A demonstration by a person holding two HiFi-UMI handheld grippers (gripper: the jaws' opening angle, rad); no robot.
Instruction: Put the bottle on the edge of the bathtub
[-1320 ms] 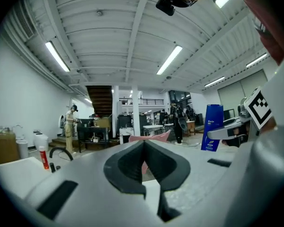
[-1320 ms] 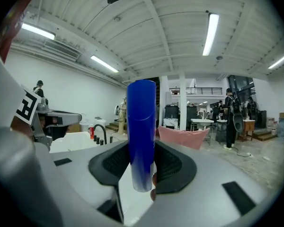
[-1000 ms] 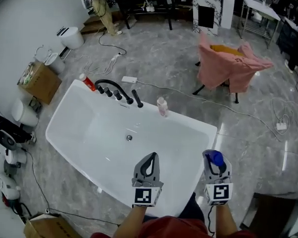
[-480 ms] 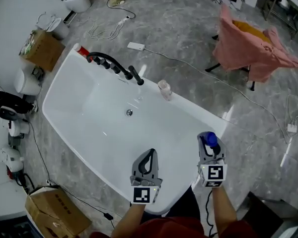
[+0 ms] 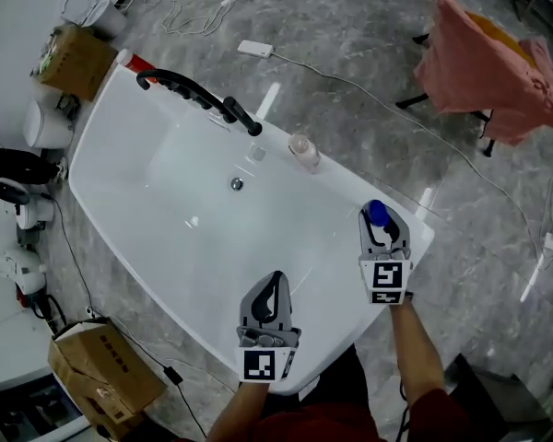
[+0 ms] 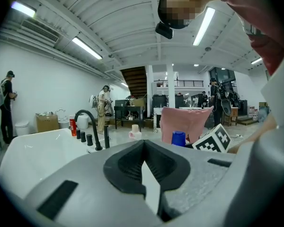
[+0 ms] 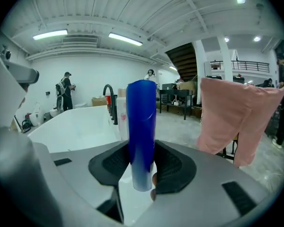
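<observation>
Right tool (image 5: 382,226) clamping blue bottle (image 7: 141,126) upright, seemingly above bathtub (image 5: 147,201) rim, left tool (image 5: 275,285) closed, empty.

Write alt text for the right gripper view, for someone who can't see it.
An upright blue bottle is clamped between the fingers of the right gripper, filling the middle of the picture. A white bathtub with a black faucet lies behind it on the left, and a pink cloth hangs on the right.

Points left gripper (image 5: 275,279) forward, jaws apparently closed and empty; holds right gripper (image 5: 379,219) farther ahead, clamped on upright blue bottle (image 7: 141,126).
</observation>
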